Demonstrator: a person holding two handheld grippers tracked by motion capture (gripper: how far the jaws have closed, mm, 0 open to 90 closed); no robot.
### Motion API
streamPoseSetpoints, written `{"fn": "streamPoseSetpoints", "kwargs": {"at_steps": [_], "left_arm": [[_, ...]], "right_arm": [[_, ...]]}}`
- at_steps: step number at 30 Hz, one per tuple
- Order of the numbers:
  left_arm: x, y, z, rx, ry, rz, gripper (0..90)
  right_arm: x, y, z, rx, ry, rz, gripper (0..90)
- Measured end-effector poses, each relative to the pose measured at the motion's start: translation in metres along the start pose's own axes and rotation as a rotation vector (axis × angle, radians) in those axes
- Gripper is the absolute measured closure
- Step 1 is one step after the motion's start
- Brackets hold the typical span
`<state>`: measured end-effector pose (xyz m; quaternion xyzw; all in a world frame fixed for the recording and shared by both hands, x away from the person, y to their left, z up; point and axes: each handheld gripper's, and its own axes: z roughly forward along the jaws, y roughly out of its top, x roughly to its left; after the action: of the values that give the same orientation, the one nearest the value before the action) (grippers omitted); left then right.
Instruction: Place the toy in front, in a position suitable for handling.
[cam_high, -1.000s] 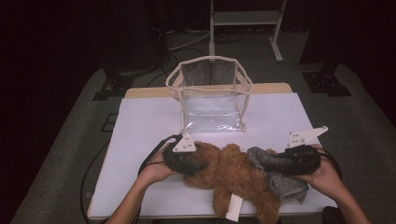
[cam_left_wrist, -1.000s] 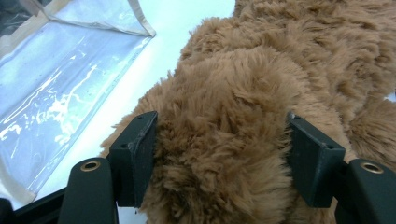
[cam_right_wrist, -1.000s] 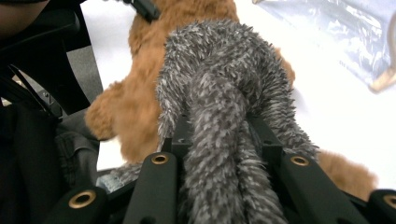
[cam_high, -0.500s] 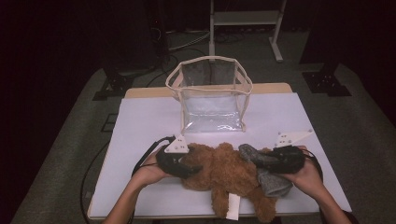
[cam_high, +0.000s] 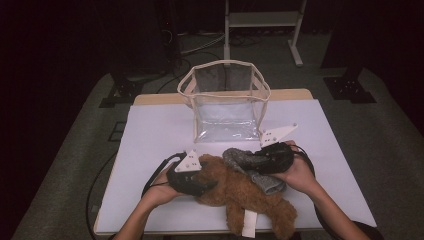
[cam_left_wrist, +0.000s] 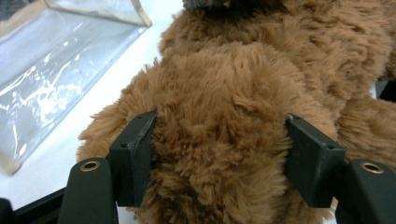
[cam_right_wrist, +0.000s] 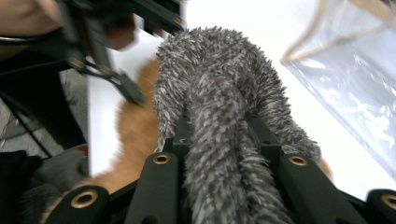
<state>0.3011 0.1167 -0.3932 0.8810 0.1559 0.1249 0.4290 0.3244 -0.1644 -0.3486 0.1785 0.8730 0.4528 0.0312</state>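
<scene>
Bare forearms, black left gripper (cam_high: 202, 187) and right gripper (cam_high: 250, 162), grey three-cornered plates (white-dotted), brass screws, trailing black cables

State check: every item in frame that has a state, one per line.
clear bag: upright, mouth open, nothing visible inside
brown teddy bear: lying on the table
grey fuzzy cloth: draped over the bear, one end lifted
left gripper: shut on the bear
right gripper: shut on the cloth

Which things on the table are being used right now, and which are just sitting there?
In use:
- brown teddy bear, squeezed by the left hand-held gripper
- fuzzy grey cloth, pinched by the right hand-held gripper

Just sitting there:
- clear plastic bag, standing open behind them, untouched
- white table cover
- metal stand beyond the table
</scene>
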Motion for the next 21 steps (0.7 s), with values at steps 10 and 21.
{"fn": "streamPoseSetpoints", "kwargs": {"at_steps": [10, 21], "left_arm": [[0.007, 0.014, 0.009, -0.013, 0.027, -0.008, 32.7], [0.017, 0.008, -0.007, -0.052, -0.105, -0.003, 31.3]], "right_arm": [[0.041, -0.030, -0.024, 0.055, -0.063, -0.027, 69.2], [0.008, -0.049, -0.034, 0.035, -0.095, 0.041, 70.3]]}}
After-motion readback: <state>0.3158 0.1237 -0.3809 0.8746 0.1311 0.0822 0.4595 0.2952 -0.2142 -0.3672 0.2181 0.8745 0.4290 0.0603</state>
